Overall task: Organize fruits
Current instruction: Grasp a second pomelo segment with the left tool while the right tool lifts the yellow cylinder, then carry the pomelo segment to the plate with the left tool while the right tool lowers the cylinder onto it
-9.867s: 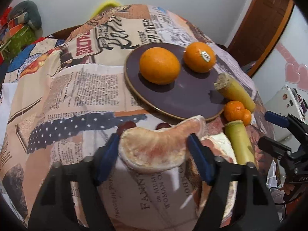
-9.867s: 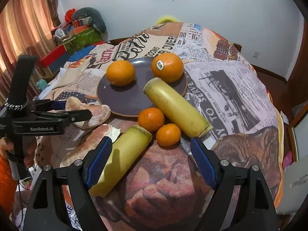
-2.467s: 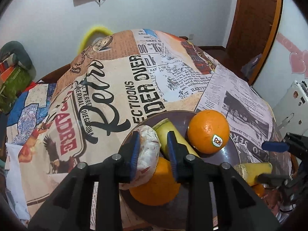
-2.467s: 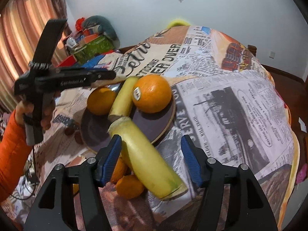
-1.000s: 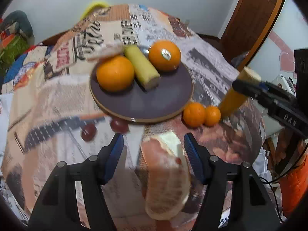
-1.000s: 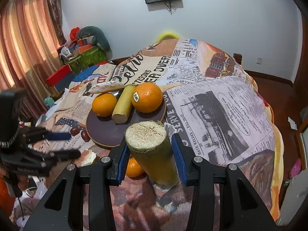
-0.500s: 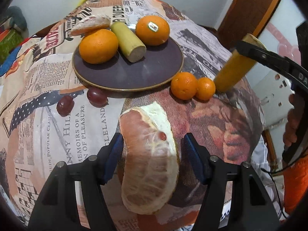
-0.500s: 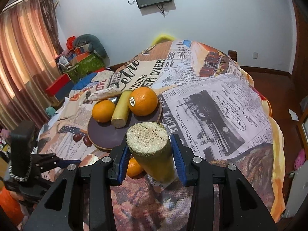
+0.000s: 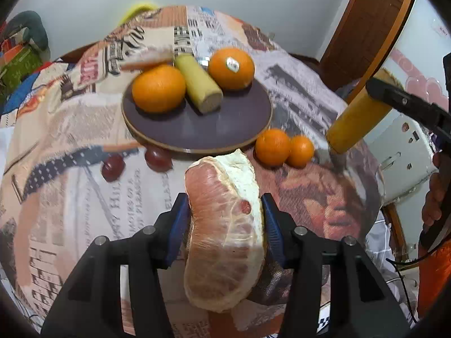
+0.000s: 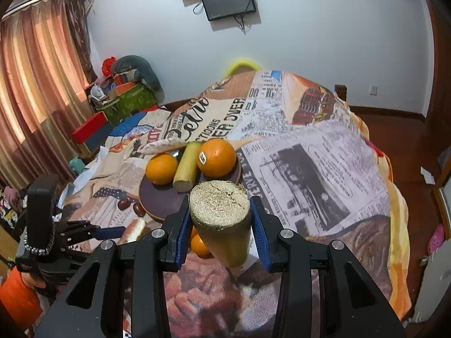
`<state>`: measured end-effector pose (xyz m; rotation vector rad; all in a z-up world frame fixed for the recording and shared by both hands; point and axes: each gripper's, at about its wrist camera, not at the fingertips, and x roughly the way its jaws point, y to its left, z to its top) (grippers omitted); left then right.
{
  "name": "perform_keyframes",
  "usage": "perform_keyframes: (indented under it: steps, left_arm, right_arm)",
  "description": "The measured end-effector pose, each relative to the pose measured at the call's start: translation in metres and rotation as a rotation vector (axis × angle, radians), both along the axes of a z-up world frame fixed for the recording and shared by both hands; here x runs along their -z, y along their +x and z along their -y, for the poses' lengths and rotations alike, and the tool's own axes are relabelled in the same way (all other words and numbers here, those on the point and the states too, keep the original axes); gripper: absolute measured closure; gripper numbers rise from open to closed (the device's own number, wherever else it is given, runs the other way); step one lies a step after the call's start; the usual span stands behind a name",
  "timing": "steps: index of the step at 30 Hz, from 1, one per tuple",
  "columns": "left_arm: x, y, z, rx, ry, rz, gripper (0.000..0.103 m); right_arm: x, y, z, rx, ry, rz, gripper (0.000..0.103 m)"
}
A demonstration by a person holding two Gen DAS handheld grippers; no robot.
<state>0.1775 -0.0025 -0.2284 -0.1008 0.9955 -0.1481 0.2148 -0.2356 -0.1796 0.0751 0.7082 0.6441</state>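
My left gripper (image 9: 224, 214) is shut on a peeled pomelo wedge (image 9: 225, 231), low over the near side of the table. My right gripper (image 10: 220, 219) is shut on a yellow sugarcane piece (image 10: 221, 219), held tilted above the table; it also shows in the left wrist view (image 9: 355, 118). The dark plate (image 9: 214, 129) holds two oranges (image 9: 159, 88) (image 9: 231, 67), another sugarcane piece (image 9: 198, 86) and a pomelo wedge (image 9: 146, 57) at its far rim. Two mandarins (image 9: 283, 148) lie beside the plate.
Two dark red grapes (image 9: 112, 167) (image 9: 157, 159) lie near the plate's front left. A newspaper-print cloth (image 10: 324, 169) covers the round table. Boxes and bags (image 10: 124, 98) stand at the far left by the curtain. A white cabinet (image 9: 406, 152) is at the right.
My left gripper has closed in on the pomelo wedge and now grips it. My right gripper has lifted a little with the sugarcane piece.
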Motion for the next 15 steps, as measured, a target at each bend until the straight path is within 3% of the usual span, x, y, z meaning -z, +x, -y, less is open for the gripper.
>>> perform_keyframes:
  steps: [15]
  left_arm:
    - [-0.052, 0.023, -0.013, -0.031, -0.003, 0.164, 0.055]
  right_arm:
    - [-0.015, 0.013, -0.024, -0.039, 0.012, 0.04, 0.067]
